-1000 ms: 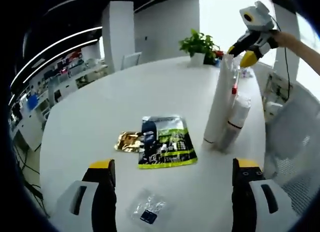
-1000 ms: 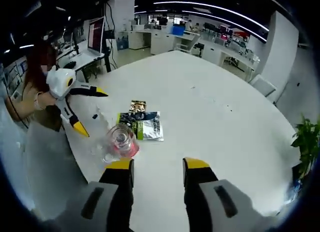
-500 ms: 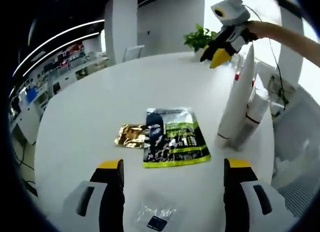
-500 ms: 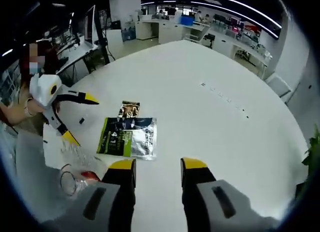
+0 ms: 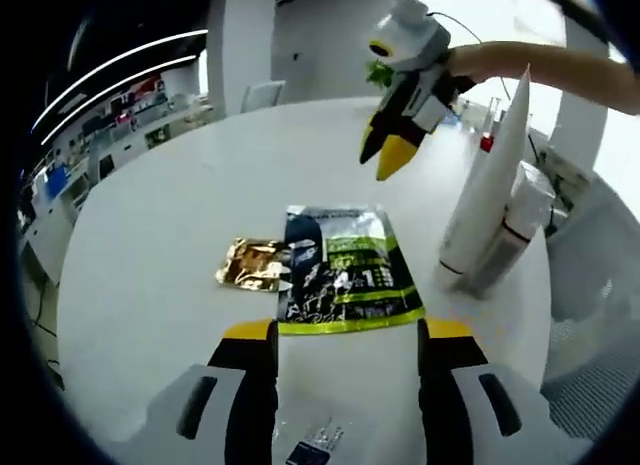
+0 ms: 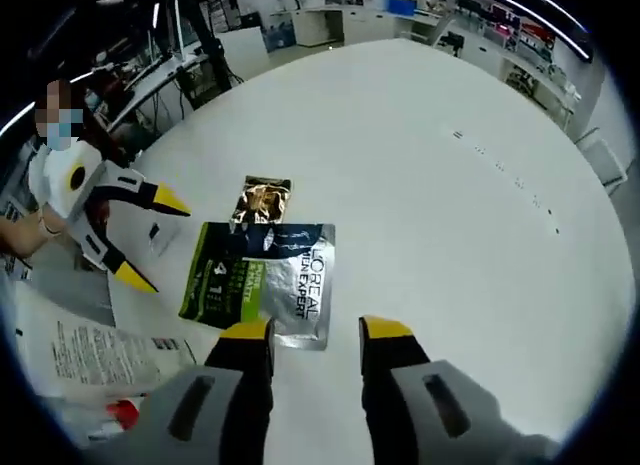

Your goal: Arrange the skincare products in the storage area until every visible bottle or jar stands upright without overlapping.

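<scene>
Two flat sachets lie on the white round table [image 5: 150,245] — a large silver-and-green foil pouch [image 5: 345,275] with black print, and a small crinkled gold sachet [image 5: 252,265] touching its edge. In the right gripper view the same pouch [image 6: 262,280] reads "L'OREAL MEN EXPERT", the gold sachet [image 6: 263,200] just beyond it. A small clear packet [image 5: 310,447] with a dark square sits between the left gripper [image 5: 345,335] jaws, close to the camera.

Skincare items stand at the table's edge: a tall white tapered tube [image 5: 492,185], cap end down, and a shorter white bottle [image 5: 515,240] leaning against it, with a red-topped item behind that is too small to make out. Nothing lies between them and the sachets.

The left gripper's yellow-tipped jaws stand moderately apart, holding nothing. The right gripper [image 6: 312,333] hangs above the table, jaws narrowly apart and empty, just short of the pouch; it also shows overhead [image 5: 385,155] in the left gripper view, on a bare forearm.

The tabletop is smooth matt white. Open-plan office behind — desks, monitors, strip ceiling lights.
</scene>
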{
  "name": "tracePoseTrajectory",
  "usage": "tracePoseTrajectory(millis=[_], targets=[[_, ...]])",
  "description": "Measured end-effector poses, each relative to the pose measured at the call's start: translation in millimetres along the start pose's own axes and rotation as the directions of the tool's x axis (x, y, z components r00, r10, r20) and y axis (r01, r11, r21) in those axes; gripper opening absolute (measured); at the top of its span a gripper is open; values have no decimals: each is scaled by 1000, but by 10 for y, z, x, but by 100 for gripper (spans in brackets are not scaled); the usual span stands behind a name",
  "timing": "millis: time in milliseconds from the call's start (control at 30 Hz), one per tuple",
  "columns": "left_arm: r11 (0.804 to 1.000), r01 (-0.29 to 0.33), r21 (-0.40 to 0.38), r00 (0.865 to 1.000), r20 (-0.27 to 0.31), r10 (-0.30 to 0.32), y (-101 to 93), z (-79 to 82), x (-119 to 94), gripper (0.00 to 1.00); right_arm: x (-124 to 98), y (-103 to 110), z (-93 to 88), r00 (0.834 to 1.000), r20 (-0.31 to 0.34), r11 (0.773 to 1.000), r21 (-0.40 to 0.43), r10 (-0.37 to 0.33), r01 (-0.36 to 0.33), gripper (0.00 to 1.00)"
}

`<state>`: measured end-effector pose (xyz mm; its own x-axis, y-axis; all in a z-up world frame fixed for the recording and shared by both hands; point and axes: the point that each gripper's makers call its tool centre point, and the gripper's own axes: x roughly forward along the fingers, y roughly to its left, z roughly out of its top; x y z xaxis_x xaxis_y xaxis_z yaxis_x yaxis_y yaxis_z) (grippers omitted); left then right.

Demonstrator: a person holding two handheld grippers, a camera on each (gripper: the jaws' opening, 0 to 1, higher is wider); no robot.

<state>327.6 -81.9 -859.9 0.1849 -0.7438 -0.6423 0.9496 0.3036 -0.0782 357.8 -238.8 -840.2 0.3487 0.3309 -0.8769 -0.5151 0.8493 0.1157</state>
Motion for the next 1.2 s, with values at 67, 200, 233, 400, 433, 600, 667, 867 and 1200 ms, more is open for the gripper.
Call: tracePoseTrajectory(millis=[67,200,233,400,433,600,667,867,1200], targets=[[1000,0,5,1000,-10,0,-1,-29,24,54,36,-9,23,1000,-4,1000,0,5,-5,35],[1000,8,3,1000,-28,-8,-42,-63,39,51,98,24,49,1000,-7,1000,9,30,-30,37],[1000,11,6,999,-35,-11,-49,-72,38,51,120,34,46,999,-9,999,9,35,-35,37],[1000,8,21,999,-38,-8,-52,-89,57,48,200,86,45,998,-19,998,11,63,-63,39],[1000,6,24,999,-41,-5,-50,-96,61,48,221,81,53,997,-22,997,9,72,-72,39],[999,-47,0,999,-17,47,82,-57,15,50,266,102,100,994,-39,995,9,100,-100,39],[997,-79,3,997,-20,79,182,-55,9,49,301,112,79,994,-47,995,6,97,-97,42],[995,-101,27,994,-44,102,386,-71,19,53,336,201,14,992,-72,994,-11,106,-107,46],[996,-79,49,993,-86,83,513,-151,108,51,271,260,-149,987,-119,994,9,108,-108,41]])
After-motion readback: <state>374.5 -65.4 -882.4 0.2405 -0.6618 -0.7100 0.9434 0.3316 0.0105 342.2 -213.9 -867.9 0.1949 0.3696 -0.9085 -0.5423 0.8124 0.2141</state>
